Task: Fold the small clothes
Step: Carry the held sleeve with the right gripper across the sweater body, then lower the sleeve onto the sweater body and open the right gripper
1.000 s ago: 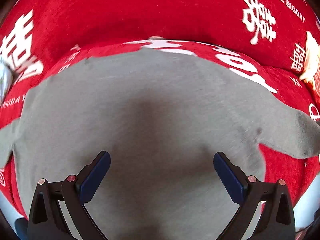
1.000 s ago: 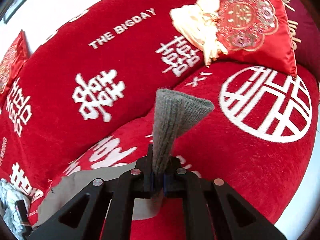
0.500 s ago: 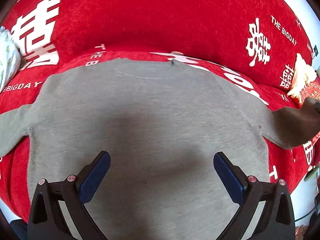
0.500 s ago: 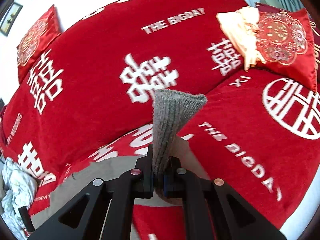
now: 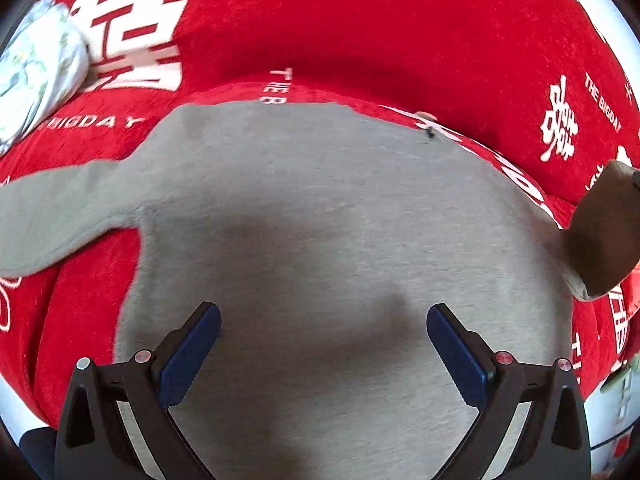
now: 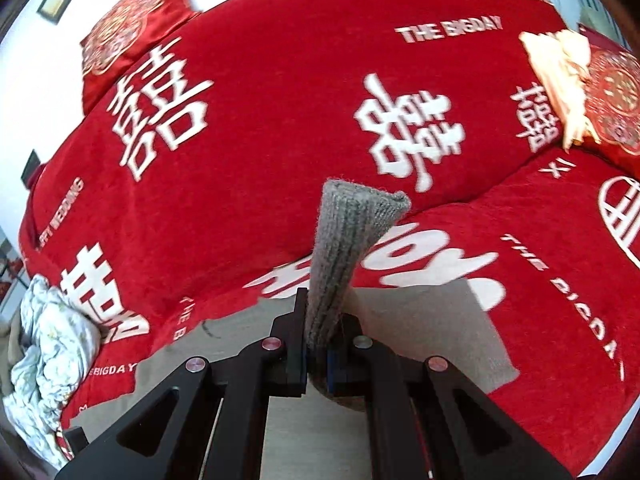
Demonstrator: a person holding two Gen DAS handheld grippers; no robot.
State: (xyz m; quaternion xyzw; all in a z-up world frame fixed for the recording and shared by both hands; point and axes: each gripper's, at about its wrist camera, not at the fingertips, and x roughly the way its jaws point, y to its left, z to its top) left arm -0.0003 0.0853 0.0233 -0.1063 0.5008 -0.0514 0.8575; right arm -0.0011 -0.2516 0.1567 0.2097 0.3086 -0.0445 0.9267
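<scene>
A grey knit sweater [image 5: 320, 220] lies flat on a red sofa seat, its left sleeve [image 5: 52, 216] stretched out to the left. My left gripper [image 5: 324, 344] hovers open above the sweater's lower body, nothing between its blue pads. The right sleeve [image 5: 600, 236] is lifted off the seat at the right edge. In the right wrist view my right gripper [image 6: 318, 344] is shut on that sleeve's ribbed cuff [image 6: 352, 232], which sticks up between the jaws. The sweater body [image 6: 420, 328] shows below it.
The red sofa cover [image 6: 280, 120] carries white characters and lettering. A crumpled pale floral cloth [image 6: 52, 352], also cloth [image 5: 36, 68], lies at the left end. A cream garment [image 6: 560, 64] and red embroidered cushion [image 6: 616, 92] sit at the right; another cushion [image 6: 128, 28] stands upper left.
Both grippers have swept leftward across the sofa. The right one carries the cuff inward over the sweater, and the raised sleeve now shows at the left view's right edge. The left sleeve has come into view.
</scene>
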